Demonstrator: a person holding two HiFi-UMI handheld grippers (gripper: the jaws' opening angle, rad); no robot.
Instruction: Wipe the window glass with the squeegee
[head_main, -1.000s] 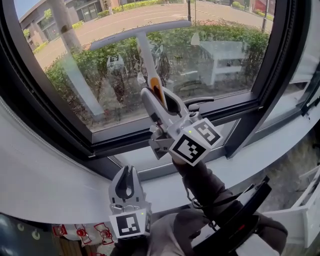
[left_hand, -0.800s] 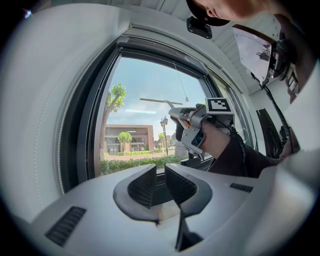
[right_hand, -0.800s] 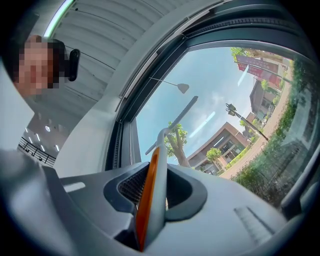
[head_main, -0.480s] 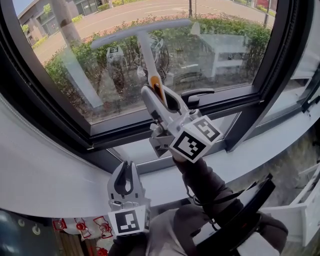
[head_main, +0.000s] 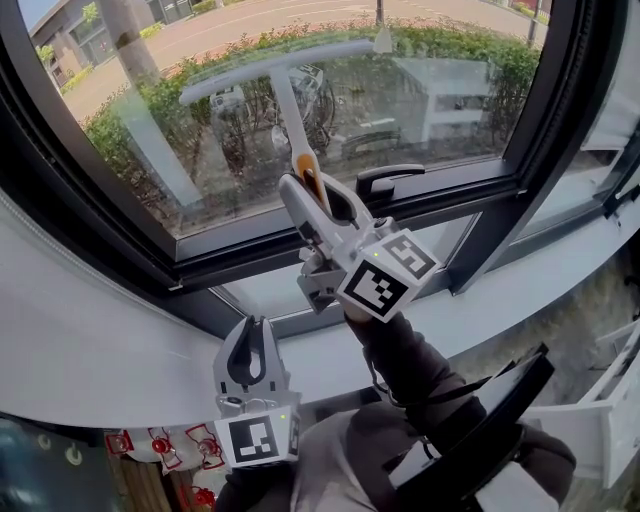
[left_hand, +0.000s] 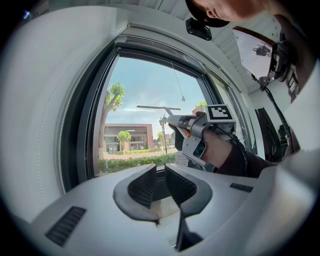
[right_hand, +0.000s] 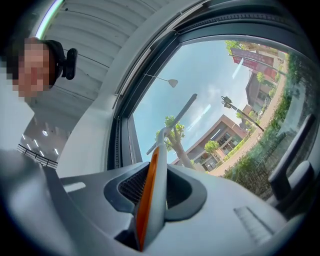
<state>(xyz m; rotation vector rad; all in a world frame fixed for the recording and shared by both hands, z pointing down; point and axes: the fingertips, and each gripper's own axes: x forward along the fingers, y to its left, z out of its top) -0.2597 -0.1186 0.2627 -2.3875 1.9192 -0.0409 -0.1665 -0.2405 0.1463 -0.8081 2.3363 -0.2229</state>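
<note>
On the window glass (head_main: 430, 100): the squeegee (head_main: 283, 105) is lying with its pale T-shaped blade across the upper left part of the pane. The blade is slanting slightly up toward the right, and the stem is running down toward the lower edge of the frame (head_main: 300, 250).
Squeegee handle: the lower end, marked with an orange stripe, is sitting between the right gripper's jaws. In the right gripper view the stem (right_hand: 157, 160) is rising straight out of them toward the sky beyond the pane.
Right gripper (head_main: 308, 195): it is clenching the squeegee handle, both ribbed pads pressing on its sides (right_hand: 152, 187). It is pointing up at the pane from just above the lower frame edge, with a dark sleeve (head_main: 400, 370) trailing behind it.
Left gripper (head_main: 249, 335): it is hanging low over the white sill (head_main: 90, 350), well apart from the pane. Its jaws are drawn together with only a slit between the pads (left_hand: 160, 182), and they are gripping nothing.
Window handle (head_main: 388, 180): the dark lever is lying along the lower frame edge, just right of the right gripper.
Beyond the pane: a hedge (head_main: 180, 110) and a road (head_main: 250, 30) are showing through.
</note>
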